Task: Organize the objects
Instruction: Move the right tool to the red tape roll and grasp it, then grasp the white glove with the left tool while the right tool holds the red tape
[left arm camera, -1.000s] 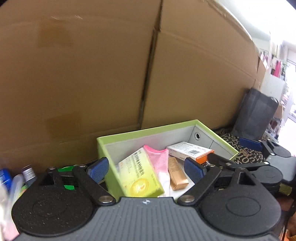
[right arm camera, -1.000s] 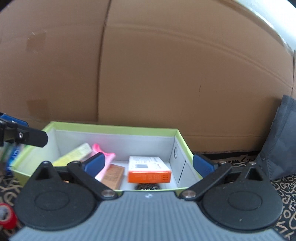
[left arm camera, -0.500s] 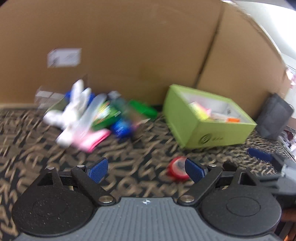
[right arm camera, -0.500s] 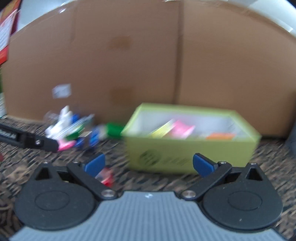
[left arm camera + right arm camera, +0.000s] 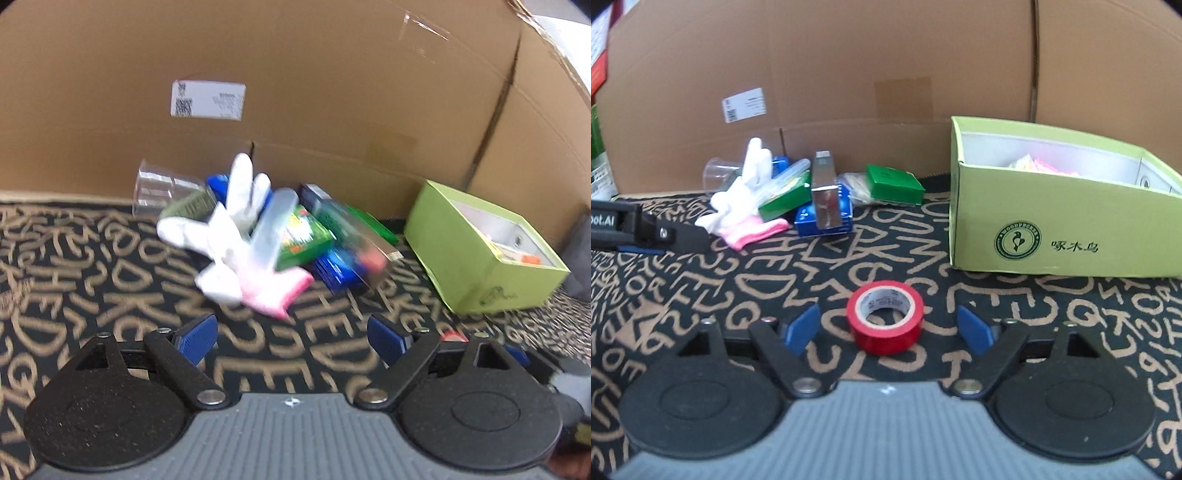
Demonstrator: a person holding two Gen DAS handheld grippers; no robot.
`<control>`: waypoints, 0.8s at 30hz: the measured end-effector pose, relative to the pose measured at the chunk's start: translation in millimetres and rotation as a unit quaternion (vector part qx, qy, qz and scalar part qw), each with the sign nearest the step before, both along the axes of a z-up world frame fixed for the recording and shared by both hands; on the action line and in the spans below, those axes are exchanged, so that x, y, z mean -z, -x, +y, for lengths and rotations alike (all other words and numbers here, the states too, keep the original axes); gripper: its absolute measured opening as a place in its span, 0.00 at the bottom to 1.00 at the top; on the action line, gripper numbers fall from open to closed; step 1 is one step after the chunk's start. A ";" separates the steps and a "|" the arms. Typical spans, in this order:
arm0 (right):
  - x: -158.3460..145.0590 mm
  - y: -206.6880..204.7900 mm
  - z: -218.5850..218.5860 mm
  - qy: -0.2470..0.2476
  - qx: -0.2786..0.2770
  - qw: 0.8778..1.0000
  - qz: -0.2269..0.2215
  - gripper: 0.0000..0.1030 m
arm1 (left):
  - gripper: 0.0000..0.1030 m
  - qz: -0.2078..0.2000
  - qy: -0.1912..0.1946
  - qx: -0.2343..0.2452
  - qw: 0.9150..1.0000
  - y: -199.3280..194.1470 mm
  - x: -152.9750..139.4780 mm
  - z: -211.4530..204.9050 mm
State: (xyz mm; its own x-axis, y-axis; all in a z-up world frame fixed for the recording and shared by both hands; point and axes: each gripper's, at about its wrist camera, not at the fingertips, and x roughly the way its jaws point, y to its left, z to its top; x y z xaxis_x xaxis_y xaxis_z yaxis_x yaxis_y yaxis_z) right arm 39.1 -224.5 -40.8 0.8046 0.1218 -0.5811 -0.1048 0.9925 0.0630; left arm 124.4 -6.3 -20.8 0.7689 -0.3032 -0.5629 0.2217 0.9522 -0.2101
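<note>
Red tape roll (image 5: 885,316) lies flat between the right gripper (image 5: 886,328) jaws (spread wide)

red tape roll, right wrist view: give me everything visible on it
The red tape roll is a glossy red ring around a pale inner core with faint print. It lies flat on its side, hole up, on the letter-patterned mat, apart from the green box and the pile of items. It sits just ahead of the right tool, centred between its open blue fingers, which do not touch it.
</note>
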 end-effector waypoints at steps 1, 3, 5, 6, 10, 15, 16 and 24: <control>1.3 -1.5 0.3 0.000 0.000 1.000 0.002 0.73 | 0.88 -0.002 -0.005 -0.001 1.000 -6.8 -1.2 -0.8; 2.8 -3.7 0.7 -0.002 -0.001 1.000 0.006 0.67 | 0.79 -0.005 -0.009 0.005 1.000 -21.5 -2.9 -1.6; 3.3 -4.3 0.5 -0.004 -0.002 1.000 0.007 0.62 | 0.73 -0.005 -0.012 0.011 1.000 -36.6 -3.2 -2.4; 3.5 -4.5 -0.1 -0.006 -0.002 1.000 0.008 0.61 | 0.73 -0.004 -0.009 0.012 1.000 -43.9 -2.3 -2.2; 5.1 -6.8 -2.7 -0.014 0.001 1.000 0.015 0.57 | 0.73 0.007 -0.009 0.003 1.000 -68.6 6.1 -2.4; 5.8 -7.8 -1.4 -0.010 -0.001 1.000 0.014 0.57 | 0.73 0.022 -0.023 -0.003 0.999 -84.1 20.8 -5.6; 5.9 -8.2 -0.8 -0.008 -0.003 1.000 0.014 0.57 | 0.73 0.022 -0.027 -0.005 0.999 -86.1 23.0 -6.2; 5.0 -9.6 5.2 0.010 -0.004 1.000 0.008 0.45 | 0.30 0.016 -0.071 0.018 0.997 -74.2 20.3 -9.9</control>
